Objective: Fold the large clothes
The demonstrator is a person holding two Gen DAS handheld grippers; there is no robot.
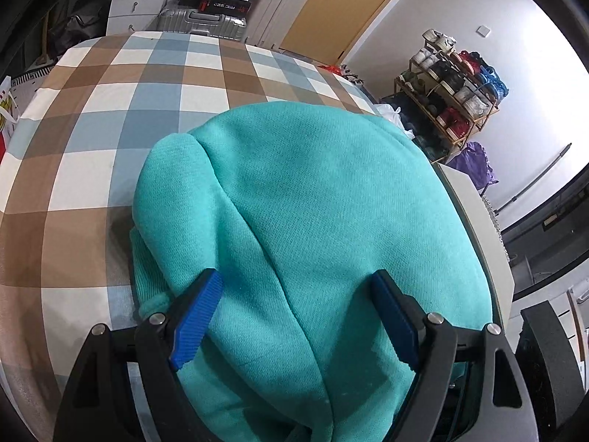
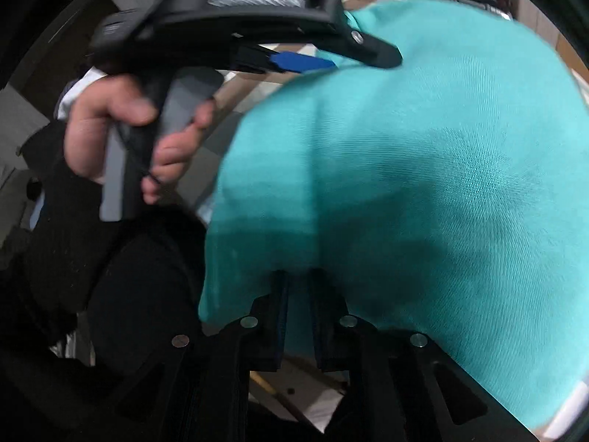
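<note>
Left wrist: teal garment point(image 1: 313, 221), thick, rumpled folds

The left wrist view is sharp, evenly lit by soft indoor light; the white wall point(image 1: 515, 73) glares slightly. The right wrist view is dimmer and smeared with motion blur. Both bulge, with black corners.

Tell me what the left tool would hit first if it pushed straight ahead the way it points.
Most likely the teal garment: the open left tool sits over it, pointing down into the cloth, with the checked cover beyond.
</note>
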